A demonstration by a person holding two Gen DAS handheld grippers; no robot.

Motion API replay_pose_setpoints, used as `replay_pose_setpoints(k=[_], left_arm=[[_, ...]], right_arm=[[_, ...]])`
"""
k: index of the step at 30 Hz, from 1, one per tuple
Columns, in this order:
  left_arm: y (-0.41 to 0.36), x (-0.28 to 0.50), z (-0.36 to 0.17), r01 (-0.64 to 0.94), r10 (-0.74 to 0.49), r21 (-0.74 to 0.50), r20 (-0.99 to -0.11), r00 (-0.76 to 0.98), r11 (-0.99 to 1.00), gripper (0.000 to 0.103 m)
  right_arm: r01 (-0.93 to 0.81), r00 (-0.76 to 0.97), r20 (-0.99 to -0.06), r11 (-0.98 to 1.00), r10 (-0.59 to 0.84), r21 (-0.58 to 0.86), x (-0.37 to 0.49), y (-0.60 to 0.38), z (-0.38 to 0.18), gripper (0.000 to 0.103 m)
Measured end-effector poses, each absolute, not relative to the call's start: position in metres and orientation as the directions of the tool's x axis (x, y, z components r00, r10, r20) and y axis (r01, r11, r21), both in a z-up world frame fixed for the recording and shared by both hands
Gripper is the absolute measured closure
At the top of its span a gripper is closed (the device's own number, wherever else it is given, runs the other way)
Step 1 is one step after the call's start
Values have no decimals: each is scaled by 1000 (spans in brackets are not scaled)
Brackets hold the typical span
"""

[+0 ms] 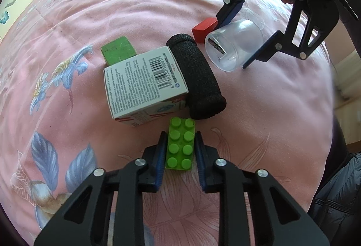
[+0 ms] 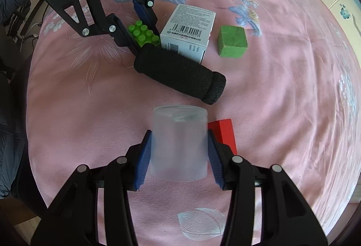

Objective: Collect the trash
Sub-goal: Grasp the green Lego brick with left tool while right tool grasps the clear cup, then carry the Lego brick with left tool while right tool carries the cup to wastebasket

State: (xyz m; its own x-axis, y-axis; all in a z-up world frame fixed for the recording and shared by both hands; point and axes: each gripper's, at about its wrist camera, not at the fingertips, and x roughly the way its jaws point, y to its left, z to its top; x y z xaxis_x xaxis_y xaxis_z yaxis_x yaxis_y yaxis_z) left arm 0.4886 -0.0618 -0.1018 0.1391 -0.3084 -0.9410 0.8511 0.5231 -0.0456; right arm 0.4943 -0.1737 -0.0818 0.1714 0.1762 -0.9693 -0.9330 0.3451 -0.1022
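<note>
On a pink bedspread (image 1: 140, 4) printed with blue flowers and pale leaves, two hand-held grippers close on separate pieces of clutter. Low in the centre of the left wrist view, the left gripper (image 1: 179, 133) is clenched on a green studded building brick (image 1: 180, 144), its blue pads pressed against the brick's long sides while the brick lies on the cloth. At the upper right of that same view, the right gripper (image 1: 235, 43) grasps a clear plastic cup (image 1: 232, 45) tipped on its side, open mouth toward the camera; in the right wrist view the cup (image 2: 179, 142) sits blurred between the blue pads at lower centre. Just beyond the brick lies a white cardboard box (image 1: 144, 78) bearing a barcode and blocks of fine print too small to read, with red and blue marking on its lower face. A black foam roll (image 1: 196, 76) rests against the box's right side. A green cube (image 1: 118, 49) sits behind the box, toward the upper left of centre, and a red block (image 1: 204, 28) lies just beside the cup. A dark padded jacket (image 1: 338, 189) shows at the lower right edge.
</note>
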Motion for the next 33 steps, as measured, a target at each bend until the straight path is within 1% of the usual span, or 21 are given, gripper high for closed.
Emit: replay_pose_setpoints(k=[9, 18, 33], left_arm=[[-58, 478, -94, 846, -285, -19, -945, 158, 532, 79], [-55, 460, -72, 848, -275, 21, -941, 195, 529, 79], [-60, 409, -28, 859, -255, 101, -932, 259, 502, 79]], right_arm=[[-932, 166, -972, 348, 164, -101, 483, -175, -74, 55], [-925, 182, -970, 363, 161, -113, 463, -185, -57, 55], [-916, 228, -960, 371, 162, -155, 394, -196, -14, 55]])
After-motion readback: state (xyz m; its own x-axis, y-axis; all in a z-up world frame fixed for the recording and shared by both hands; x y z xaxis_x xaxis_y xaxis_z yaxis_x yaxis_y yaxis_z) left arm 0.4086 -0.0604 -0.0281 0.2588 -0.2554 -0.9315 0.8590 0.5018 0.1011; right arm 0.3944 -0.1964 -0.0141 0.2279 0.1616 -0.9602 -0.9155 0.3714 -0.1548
